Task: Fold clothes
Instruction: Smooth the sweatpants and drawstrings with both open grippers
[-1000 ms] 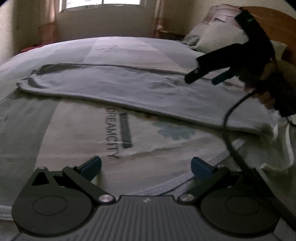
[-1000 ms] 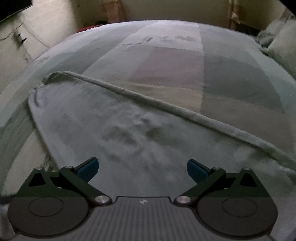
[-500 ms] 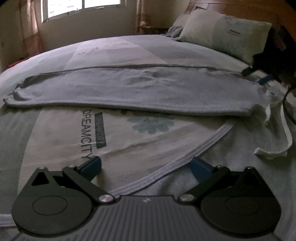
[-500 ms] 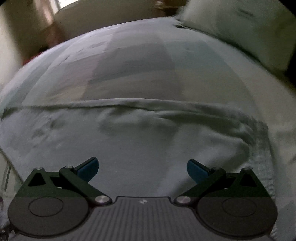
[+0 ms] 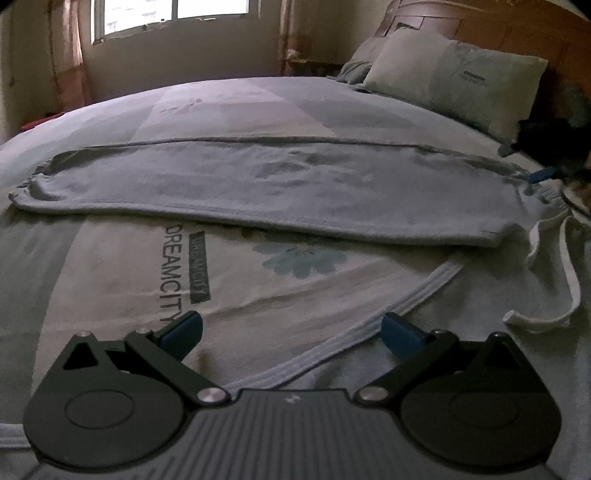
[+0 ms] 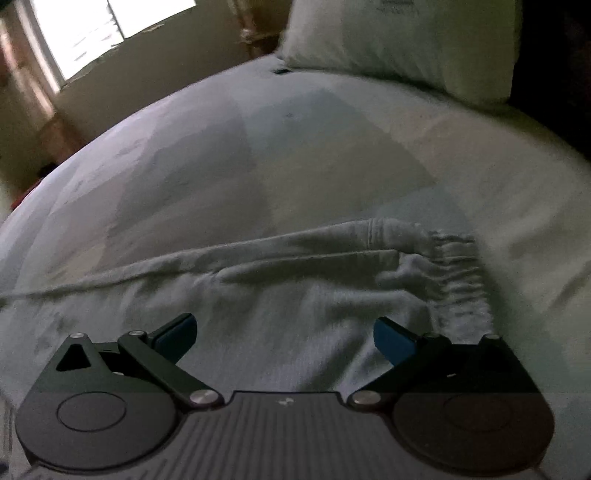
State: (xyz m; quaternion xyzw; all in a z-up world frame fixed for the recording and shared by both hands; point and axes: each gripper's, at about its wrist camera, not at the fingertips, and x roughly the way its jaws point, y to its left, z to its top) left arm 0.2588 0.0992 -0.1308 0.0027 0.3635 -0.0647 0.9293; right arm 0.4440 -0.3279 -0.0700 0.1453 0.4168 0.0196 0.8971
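Grey sweatpants [image 5: 273,188] lie folded lengthwise across the bed, cuffs at the left and waistband at the right. In the right wrist view their gathered elastic waistband [image 6: 454,266] lies just ahead and to the right of my right gripper [image 6: 284,336], which is open and hovers over the cloth. A white drawstring [image 5: 565,266] trails off the waist end. My left gripper [image 5: 291,330] is open and empty, low over the bedsheet, well short of the pants. The right gripper's blue fingertip [image 5: 541,173] shows at the pants' far right end in the left wrist view.
The bedsheet [image 5: 122,266] has a "DREAMCITY" print, a flower and a ribbed white stripe [image 5: 369,332]. Pillows [image 5: 450,77] lean on a wooden headboard [image 5: 517,33] at the back right. A window [image 5: 166,14] sits in the far wall.
My right gripper has travelled from over the middle of the pants to their waistband end. The left gripper turned right, bringing the pillows and headboard into view.
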